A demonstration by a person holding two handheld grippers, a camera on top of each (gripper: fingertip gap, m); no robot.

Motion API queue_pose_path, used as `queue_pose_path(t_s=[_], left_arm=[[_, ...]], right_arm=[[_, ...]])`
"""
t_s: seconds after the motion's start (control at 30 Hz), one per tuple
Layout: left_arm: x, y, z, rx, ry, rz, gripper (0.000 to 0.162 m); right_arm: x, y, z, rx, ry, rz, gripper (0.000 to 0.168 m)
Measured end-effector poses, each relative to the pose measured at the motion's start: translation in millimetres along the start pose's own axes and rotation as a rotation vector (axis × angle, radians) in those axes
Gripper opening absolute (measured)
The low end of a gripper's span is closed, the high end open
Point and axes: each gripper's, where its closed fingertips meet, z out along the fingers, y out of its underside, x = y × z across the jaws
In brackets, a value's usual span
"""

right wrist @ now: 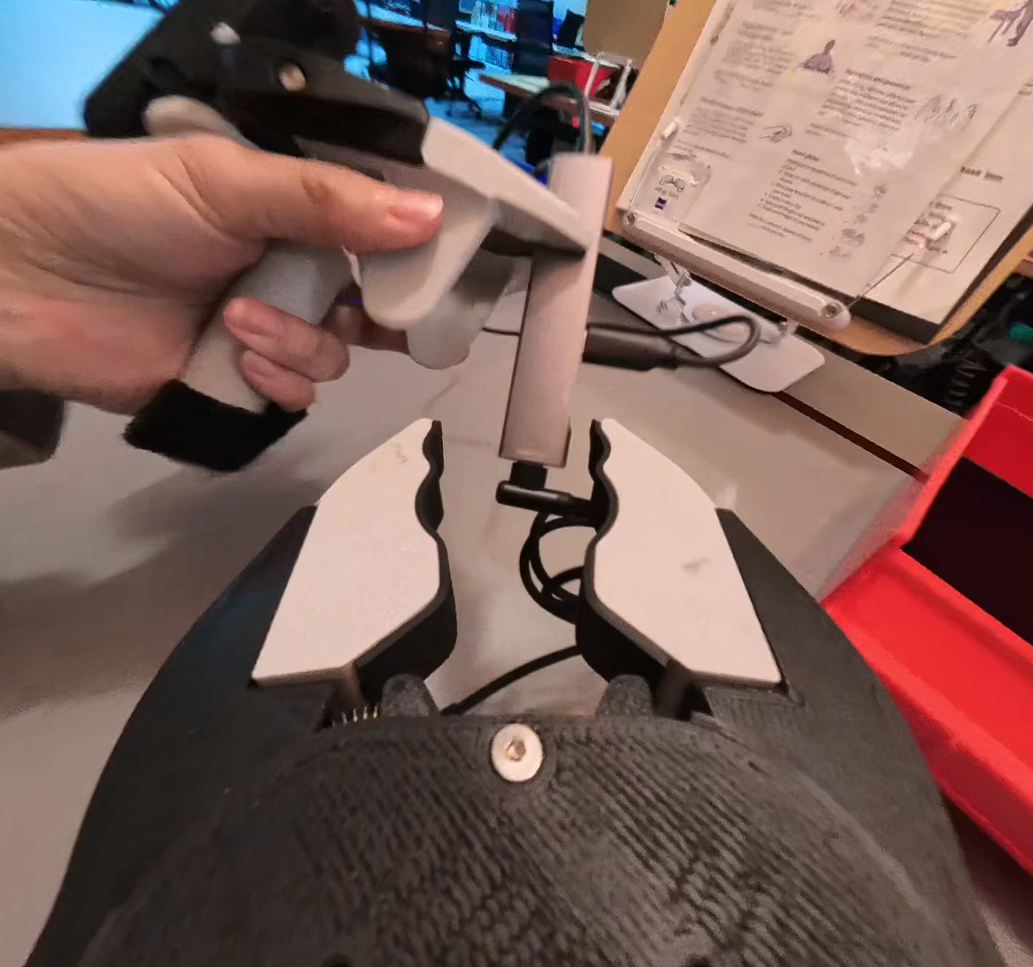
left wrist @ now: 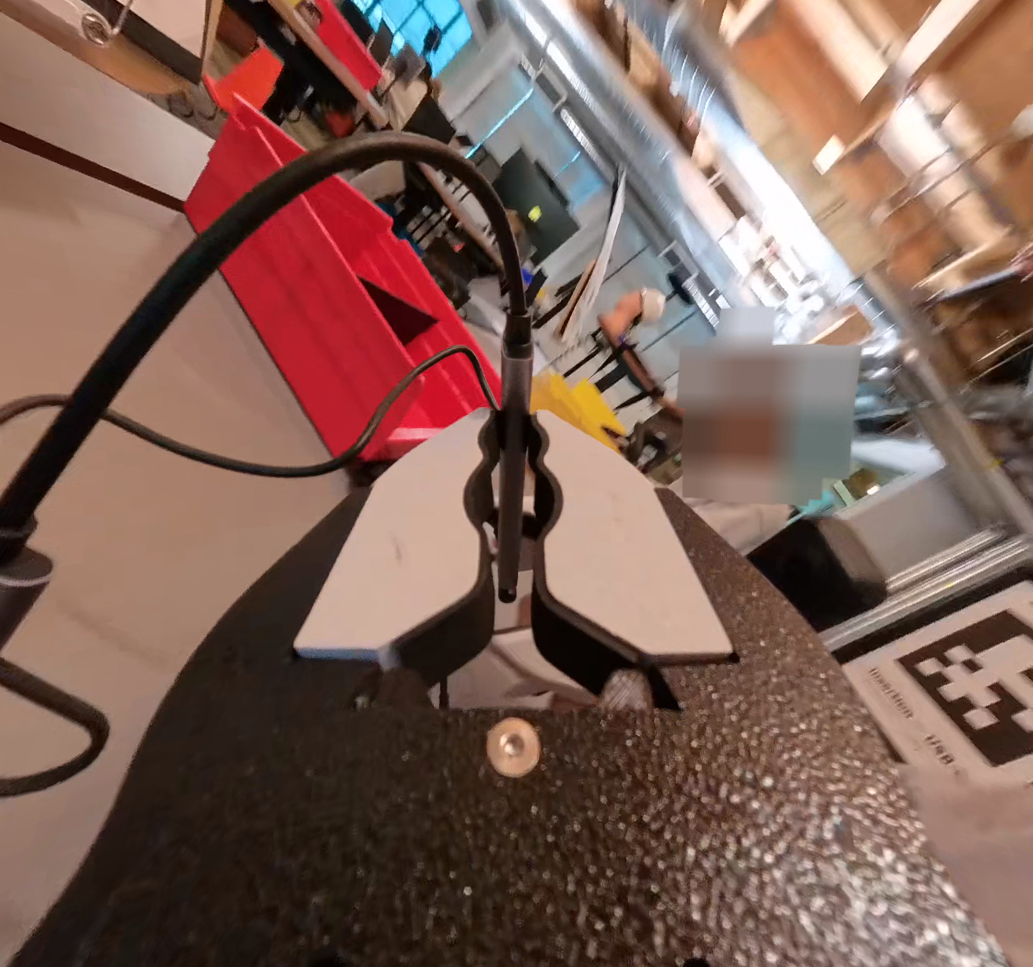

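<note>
A slim grey hub hangs upright above the pale table. My left gripper, held by a hand, is shut on its upper part. In the left wrist view the hub shows edge-on between the closed fingers of the left gripper, with a thick black cable arching from its top. My right gripper is open, its fingers on either side of the hub's lower end without touching it. A black angled plug sits in the hub's bottom end. Another black plug sits in its side.
A red bin stands at the right; it also shows in the left wrist view. A printed sheet on a tilted stand is at the back right. A thin black cable trails over the table. A black-and-white marker tag lies at the right. Some 6 centimetres of space lies between my two pairs of fingers.
</note>
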Motion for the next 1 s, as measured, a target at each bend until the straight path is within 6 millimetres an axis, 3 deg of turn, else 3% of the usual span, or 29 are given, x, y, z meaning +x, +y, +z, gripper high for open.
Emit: queue_pose_path(t_s=[0.03,0.13,0.23,0.3,0.37,0.47,0.57,0.67,0.77,0.83,1.0], left_arm=[[4.0,0.3,0.9,0.029,0.015,-0.033,0.009],[11.3,6.5,3.6,0.074,0.024,-0.068,0.009],[16.7,7.6,4.4,0.094,0.051,-0.080,0.009],[22.5,10.0,4.3,0.055,0.095,-0.014,0.009],[26.5,15.0,-0.7,-0.014,0.128,0.143,0.013],[39.2,36.5,-19.5,-0.216,0.219,0.370,0.021],[45.8,59.9,-56.9,-0.499,0.226,0.594,0.029],[54.4,40.8,-76.7,-0.520,0.113,0.990,0.041],[68.5,10.4,-72.8,-0.443,0.056,1.246,0.041],[66.4,18.4,-68.4,-0.518,0.143,1.218,0.044],[46.0,62.7,-56.0,-0.689,0.318,1.107,0.050]], right_arm=[[3.5,3.9,2.7,-0.011,0.039,-0.016,0.052],[17.5,-1.1,-0.9,0.052,0.153,-0.095,0.042],[16.1,-9.0,-7.2,0.115,0.147,-0.246,0.028],[15.2,-10.6,-11.0,0.113,0.124,-0.350,0.026],[10.8,-10.6,-15.7,0.116,-0.022,-0.312,0.026],[20.8,-9.2,-29.1,0.131,-0.102,-0.294,0.026],[25.4,-7.2,-48.6,0.144,-0.214,-0.324,0.026],[19.9,3.3,-61.0,0.101,-0.302,-0.438,0.026],[10.9,9.9,-59.1,0.038,-0.319,-0.524,0.026],[-0.1,7.0,-58.2,0.039,-0.348,-0.546,0.026],[-21.5,6.4,-61.5,0.010,-0.418,-0.616,0.025]])
